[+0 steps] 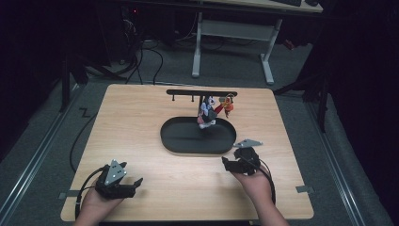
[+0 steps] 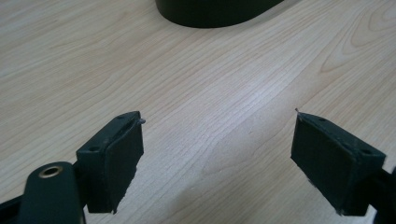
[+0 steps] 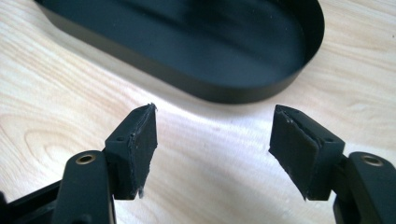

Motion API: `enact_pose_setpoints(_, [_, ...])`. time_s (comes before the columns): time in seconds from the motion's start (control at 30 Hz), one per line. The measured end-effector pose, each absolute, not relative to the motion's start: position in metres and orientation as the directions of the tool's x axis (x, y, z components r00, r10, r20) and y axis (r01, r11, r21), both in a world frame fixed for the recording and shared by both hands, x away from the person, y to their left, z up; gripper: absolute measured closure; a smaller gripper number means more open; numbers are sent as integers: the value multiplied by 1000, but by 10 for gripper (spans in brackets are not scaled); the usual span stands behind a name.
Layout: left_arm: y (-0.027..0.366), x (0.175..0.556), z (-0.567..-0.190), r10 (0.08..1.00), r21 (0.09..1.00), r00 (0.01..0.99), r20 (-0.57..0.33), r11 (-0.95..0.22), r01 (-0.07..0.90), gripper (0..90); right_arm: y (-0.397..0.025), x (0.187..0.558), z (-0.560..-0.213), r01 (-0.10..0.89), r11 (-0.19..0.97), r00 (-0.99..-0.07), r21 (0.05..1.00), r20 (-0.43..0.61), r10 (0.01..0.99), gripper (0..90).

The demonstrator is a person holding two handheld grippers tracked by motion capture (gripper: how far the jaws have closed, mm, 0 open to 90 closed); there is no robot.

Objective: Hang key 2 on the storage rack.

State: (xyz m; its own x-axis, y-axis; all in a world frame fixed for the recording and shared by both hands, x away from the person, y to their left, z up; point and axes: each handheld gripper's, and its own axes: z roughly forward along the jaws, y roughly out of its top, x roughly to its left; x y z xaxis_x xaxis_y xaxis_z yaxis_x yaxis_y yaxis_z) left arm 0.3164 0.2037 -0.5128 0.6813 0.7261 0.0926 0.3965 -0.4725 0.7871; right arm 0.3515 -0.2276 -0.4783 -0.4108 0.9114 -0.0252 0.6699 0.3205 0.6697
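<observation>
A light wooden desk [image 1: 141,122] carries a black oval tray [image 1: 181,139] near its middle, a little toward the far edge. At the far side of the tray stands a black rack [image 1: 201,92] with a flat bar on top, and some small colourful trinkets [image 1: 211,112] hang from it over the tray; what they are exactly is too small to tell.

The left gripper [image 1: 134,182] is held by the left hand [image 1: 96,200] near the near left corner of the desk, well apart from the tray. In the left gripper view its jaws stand wide apart above bare wood, with nothing between them.

The right gripper [image 1: 228,162] is held by the right hand [image 1: 256,181] just beside the near right end of the tray. In the right gripper view its jaws are also spread wide and empty, pointing at the tray's rim [image 3: 224,93].
</observation>
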Motion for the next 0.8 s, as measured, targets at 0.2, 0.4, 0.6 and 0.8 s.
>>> enact_pose_setpoints(0.2, [201,317,-512,733,801,679,43,-432,415,196,-239,288,-510,473,261,-377,842,-74,923,383])
enact_pose_setpoints(0.4, [190,315,-514,744,805,664,71,-436,402,186,-251,277,-507,479,281,-414,832,-68,908,295])
enact_pose_setpoints(0.6, [178,317,-515,746,803,661,75,-438,403,181,-249,286,-522,515,287,-445,808,-35,895,261])
enact_pose_setpoints(0.8, [170,317,-520,722,788,686,86,-471,396,177,-246,281,-522,514,278,-445,812,-25,895,246])
